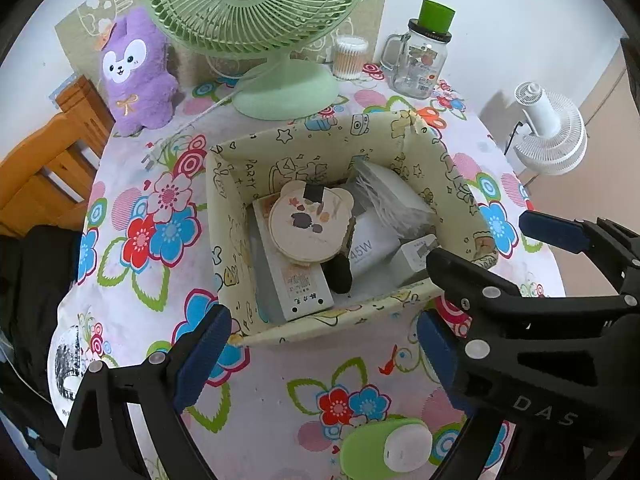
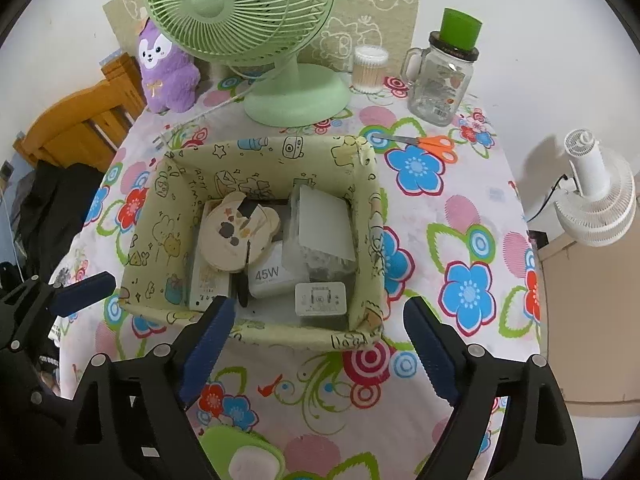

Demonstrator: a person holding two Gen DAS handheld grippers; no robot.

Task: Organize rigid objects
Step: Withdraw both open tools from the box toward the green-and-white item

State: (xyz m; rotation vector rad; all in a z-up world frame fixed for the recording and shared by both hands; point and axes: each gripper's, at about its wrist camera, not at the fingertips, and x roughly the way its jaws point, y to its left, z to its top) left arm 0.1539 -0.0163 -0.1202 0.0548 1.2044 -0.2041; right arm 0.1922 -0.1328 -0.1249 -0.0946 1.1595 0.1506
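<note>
A pale yellow fabric box with doodle print stands mid-table. Inside lie a bear-shaped wooden disc, a white 45W charger, a white adapter, a clear bag holding a white box and a flat white box. A green and white gadget lies on the cloth in front. My left gripper is open and empty above the near table. My right gripper is open and empty at the box's near wall.
A green desk fan, a purple plush, a cotton swab tub and a glass jar with a green lid stand at the back. Orange scissors lie right of the box. A white fan stands off the table.
</note>
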